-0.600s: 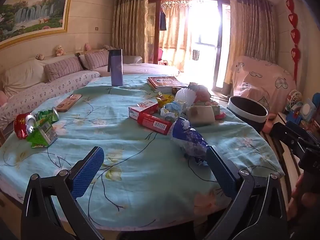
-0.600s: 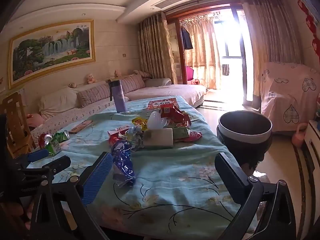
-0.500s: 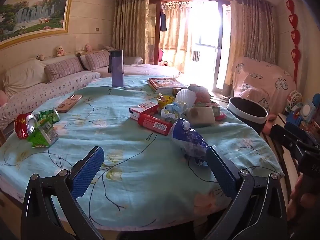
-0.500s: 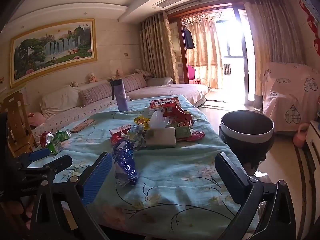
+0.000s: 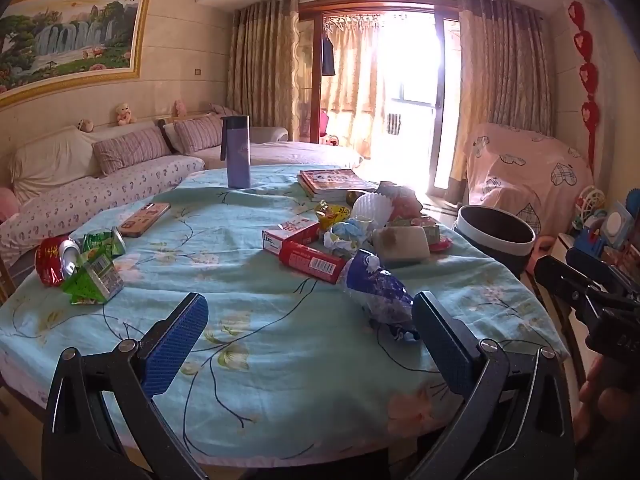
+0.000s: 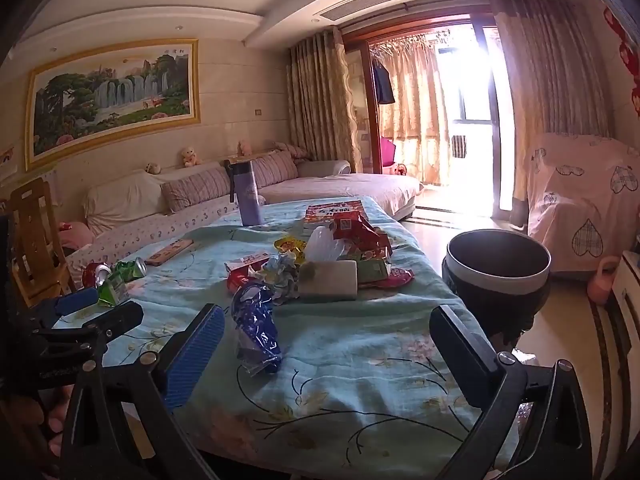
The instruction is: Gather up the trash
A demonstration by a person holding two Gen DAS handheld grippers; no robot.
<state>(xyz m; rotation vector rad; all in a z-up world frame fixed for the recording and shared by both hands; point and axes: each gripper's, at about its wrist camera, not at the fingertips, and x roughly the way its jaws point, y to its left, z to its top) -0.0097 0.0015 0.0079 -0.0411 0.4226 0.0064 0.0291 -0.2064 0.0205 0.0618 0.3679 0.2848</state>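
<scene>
Trash lies on a table with a light blue flowered cloth (image 5: pixel 248 280). A crumpled blue wrapper (image 5: pixel 378 292) (image 6: pixel 256 328) lies nearest, behind it a red box (image 5: pixel 312 264), a white packet (image 5: pixel 402 242) (image 6: pixel 330 280) and a heap of wrappers (image 6: pixel 356 240). Crushed red and green cans (image 5: pixel 76 260) (image 6: pixel 116 274) sit at the left. A dark bin with a white band (image 5: pixel 496 236) (image 6: pixel 498 268) stands beside the table's right edge. My left gripper (image 5: pixel 310 340) hovers open over the near edge, empty. My right gripper (image 6: pixel 326 344) is open too, the blue wrapper just beyond its left finger.
A purple bottle (image 5: pixel 237 152), a stack of books (image 5: pixel 334 182) and a phone (image 5: pixel 145 219) also rest on the table. A sofa (image 5: pixel 100 176) runs along the left wall. A wooden chair (image 6: pixel 34 240) is at the left, a covered armchair (image 6: pixel 584 200) at the right.
Both views have tilted up a little, so the table and trash sit slightly lower in frame. Both grippers stay open; nothing on the table has moved.
</scene>
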